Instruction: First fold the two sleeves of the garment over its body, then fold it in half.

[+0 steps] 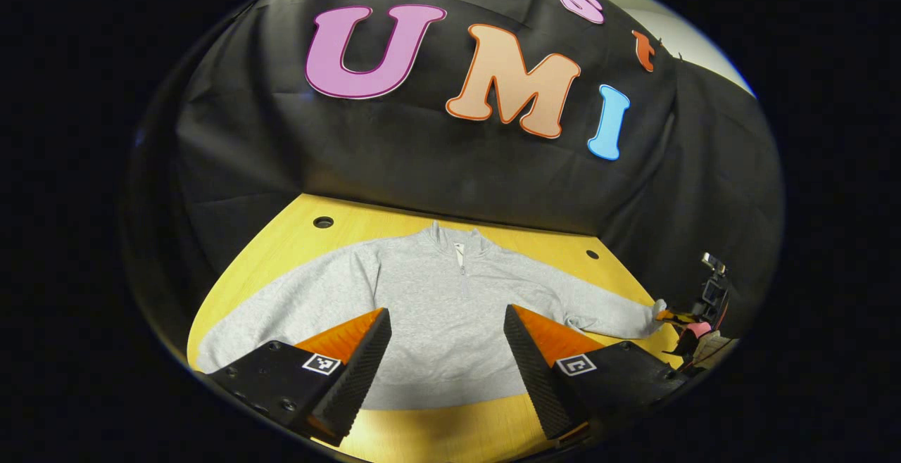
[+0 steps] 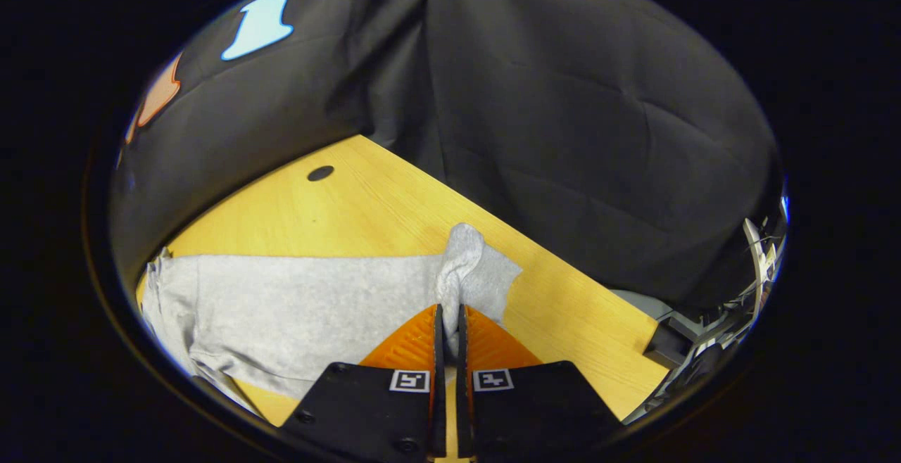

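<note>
Black cloth hangs in soft folds behind a yellow wood-grain counter, smooth and faintly glossy, with small round dark holes near its far edge. Spread flat on it, front up, lies the garment, a heathered light-grey pullover of soft, fleecy knit with a short stand-up collar and a small zip at the neck. In the left gripper view its left-hand sleeve runs out flat and slightly downward toward the counter's near corner, the body sits in the middle with its hem a clean curved line above bare wood, and the other sleeve stretches off to the far side, where its cuff meets the other tool and some dark gear. The left tool hovers over the lower body of the pullover, its two wedge-shaped fingers, orange on the upper faces with black ribbed pads, held wide apart with grey fabric showing between them. In the right gripper view the long grey sleeve lies across the wood, and the right tool has its fingers drawn nearly together, pinching the cuff, which bunches up into a rounded lump just above the tips.
</note>
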The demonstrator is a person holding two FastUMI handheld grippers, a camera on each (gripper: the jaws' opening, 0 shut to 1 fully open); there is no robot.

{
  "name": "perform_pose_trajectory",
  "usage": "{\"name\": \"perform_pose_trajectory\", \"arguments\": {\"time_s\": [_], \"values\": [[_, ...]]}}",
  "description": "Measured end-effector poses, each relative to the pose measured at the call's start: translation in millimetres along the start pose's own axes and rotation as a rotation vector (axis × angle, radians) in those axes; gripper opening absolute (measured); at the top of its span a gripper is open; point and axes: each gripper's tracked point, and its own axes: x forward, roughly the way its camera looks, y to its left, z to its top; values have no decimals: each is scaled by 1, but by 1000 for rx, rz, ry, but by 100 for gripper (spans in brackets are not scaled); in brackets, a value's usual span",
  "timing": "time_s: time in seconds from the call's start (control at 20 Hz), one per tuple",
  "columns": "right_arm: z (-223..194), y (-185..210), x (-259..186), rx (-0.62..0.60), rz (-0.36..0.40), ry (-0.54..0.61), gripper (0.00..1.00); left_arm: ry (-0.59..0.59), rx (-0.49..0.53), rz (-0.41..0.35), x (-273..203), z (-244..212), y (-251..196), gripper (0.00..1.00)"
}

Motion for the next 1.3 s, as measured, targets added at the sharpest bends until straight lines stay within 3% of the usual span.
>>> {"name": "perform_pose_trajectory", "arguments": {"time_s": [0.2,0.5,0.9,1.3], "values": [[16,36,-21,-39,90,-45,8,-4,-6,8,-8,-4,16,94],[29,144,-71,-117,266,-100,8,-10,-16,36,-25,-11,50,94],[8,288,-145,-195,509,-107,8,-6,-62,79,-54,-26,97,94],[-33,424,-222,-387,776,-103,8,6,-66,141,-72,-38,136,94]]}}
